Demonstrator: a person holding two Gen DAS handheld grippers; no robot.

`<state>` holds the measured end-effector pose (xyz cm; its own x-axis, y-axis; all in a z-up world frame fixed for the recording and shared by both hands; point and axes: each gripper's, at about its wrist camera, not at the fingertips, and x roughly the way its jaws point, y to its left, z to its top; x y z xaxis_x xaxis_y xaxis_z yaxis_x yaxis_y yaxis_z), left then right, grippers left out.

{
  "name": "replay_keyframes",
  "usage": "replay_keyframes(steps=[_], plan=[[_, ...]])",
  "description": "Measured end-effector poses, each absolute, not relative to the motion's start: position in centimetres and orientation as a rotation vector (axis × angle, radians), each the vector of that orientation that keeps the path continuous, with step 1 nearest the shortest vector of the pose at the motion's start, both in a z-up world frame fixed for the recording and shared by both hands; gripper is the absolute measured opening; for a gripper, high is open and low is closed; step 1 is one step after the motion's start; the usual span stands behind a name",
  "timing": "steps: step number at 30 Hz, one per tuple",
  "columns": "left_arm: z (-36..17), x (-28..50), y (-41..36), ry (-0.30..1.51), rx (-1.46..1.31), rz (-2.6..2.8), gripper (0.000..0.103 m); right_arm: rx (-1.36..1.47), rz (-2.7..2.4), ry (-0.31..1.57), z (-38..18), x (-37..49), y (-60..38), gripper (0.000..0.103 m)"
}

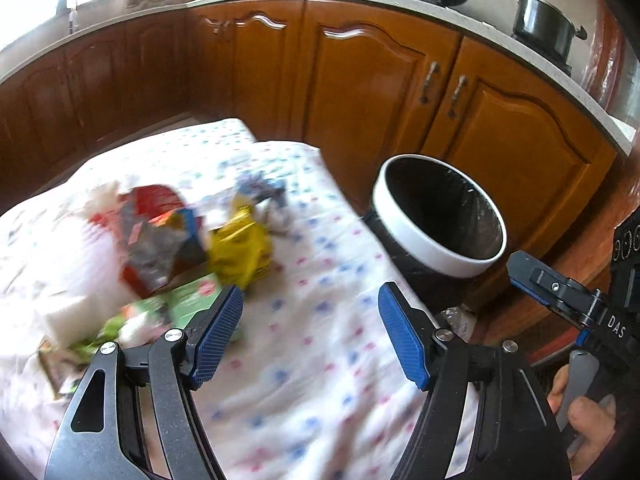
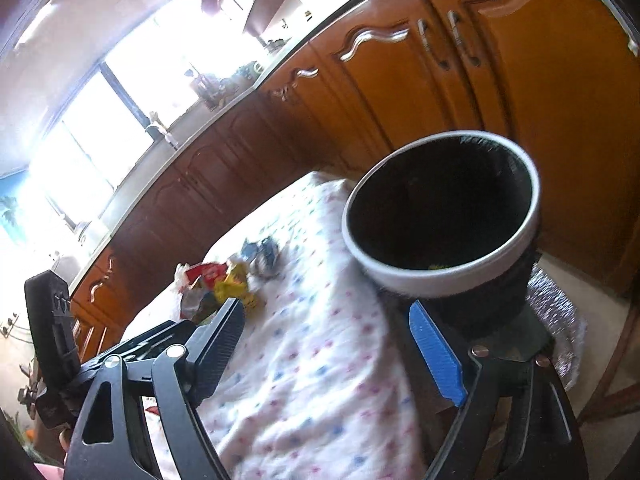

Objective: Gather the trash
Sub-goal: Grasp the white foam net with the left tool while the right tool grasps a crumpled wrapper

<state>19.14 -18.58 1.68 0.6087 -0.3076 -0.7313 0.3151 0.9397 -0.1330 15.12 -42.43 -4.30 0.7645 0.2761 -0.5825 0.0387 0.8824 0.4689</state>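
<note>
Trash (image 1: 188,248) lies in a loose heap on the desk (image 1: 320,360), left of centre in the left wrist view: a crumpled yellow wrapper (image 1: 240,248), a red packet (image 1: 154,200) behind it, a green carton (image 1: 188,300) nearer the camera, and a bluish scrap (image 1: 260,188) farther back, all blurred, so finer detail is hard to tell. In the right wrist view the same heap sits small at middle left, with the yellow wrapper (image 2: 236,286) the clearest piece. A white cloth with small red and blue marks (image 2: 312,360) covers the desk. Just off the desk's right edge stands a round bin (image 1: 440,256) with a white rim and a black liner; in the right wrist view it fills the centre right (image 2: 432,280), and a speck of something greenish shows low inside it. The left tool (image 1: 312,336) hangs over the bare cloth in the lower middle of its frame, its blue pads (image 1: 402,336) spread wide with nothing between them. The right tool (image 2: 332,352) also stands wide open and empty, low in its frame, in front of the bin. A hand (image 1: 588,420) grips the right tool's handle at the lower right of the left wrist view. Brown wooden cabinets (image 1: 380,72) run behind, and a dark pot (image 1: 544,24) sits at upper right.
</note>
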Motion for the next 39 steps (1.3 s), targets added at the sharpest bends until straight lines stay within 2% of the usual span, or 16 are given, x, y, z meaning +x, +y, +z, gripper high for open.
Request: replay_keyframes(steps=[21,29,39], plan=[[2.8,20.3,-6.6,0.825,-0.100,-0.260,0.072,0.408,0.229,0.728,-3.4,20.4,-34.5,0.086],[3.6,24.2,-3.2,0.813,-0.086,-0.164,0.072,0.452,0.283,0.780,-4.4,25.2,-33.4,0.086],[1.9,31.3,-3.3,0.916,-0.055,-0.130,0.072,0.431,0.276,0.840,-6.1,31.1,-32.1,0.086]])
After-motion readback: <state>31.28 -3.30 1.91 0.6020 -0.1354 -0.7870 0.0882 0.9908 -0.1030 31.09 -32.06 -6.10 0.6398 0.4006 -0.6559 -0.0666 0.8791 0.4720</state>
